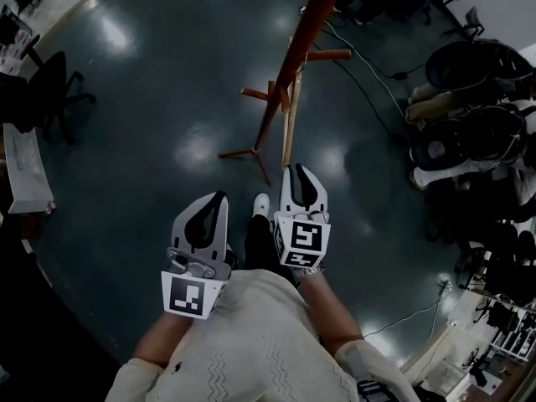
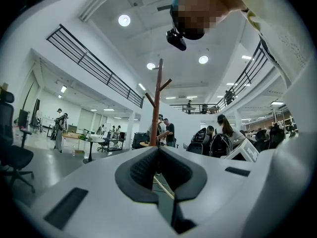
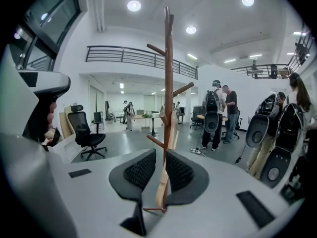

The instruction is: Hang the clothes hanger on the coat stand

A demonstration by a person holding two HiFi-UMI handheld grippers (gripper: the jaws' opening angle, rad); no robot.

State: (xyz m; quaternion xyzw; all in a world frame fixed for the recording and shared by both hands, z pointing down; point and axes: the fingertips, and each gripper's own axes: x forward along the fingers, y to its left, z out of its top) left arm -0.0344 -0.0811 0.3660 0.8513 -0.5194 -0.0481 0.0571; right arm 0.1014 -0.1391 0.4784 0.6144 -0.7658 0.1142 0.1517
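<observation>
The brown wooden coat stand point(image 1: 289, 74) rises from the dark floor just ahead of me, with pegs on both sides and spread feet. My right gripper point(image 1: 300, 172) is shut on a pale wooden clothes hanger point(image 1: 290, 120), which sticks forward and lies close against the stand's pole. In the right gripper view the hanger point(image 3: 162, 192) runs up between the pads of the right gripper point(image 3: 165, 157), with the coat stand point(image 3: 169, 73) directly behind it. My left gripper point(image 1: 218, 199) hovers beside it, shut and holding nothing. The left gripper view has the left gripper point(image 2: 158, 150) pointed at the coat stand point(image 2: 157, 103).
A black office chair point(image 1: 50, 90) and a white desk edge point(image 1: 25, 170) are at the left. Stacked dark chairs and gear point(image 1: 469, 132) crowd the right side. A cable point(image 1: 368, 82) trails over the floor behind the stand. People point(image 3: 218, 113) stand further back.
</observation>
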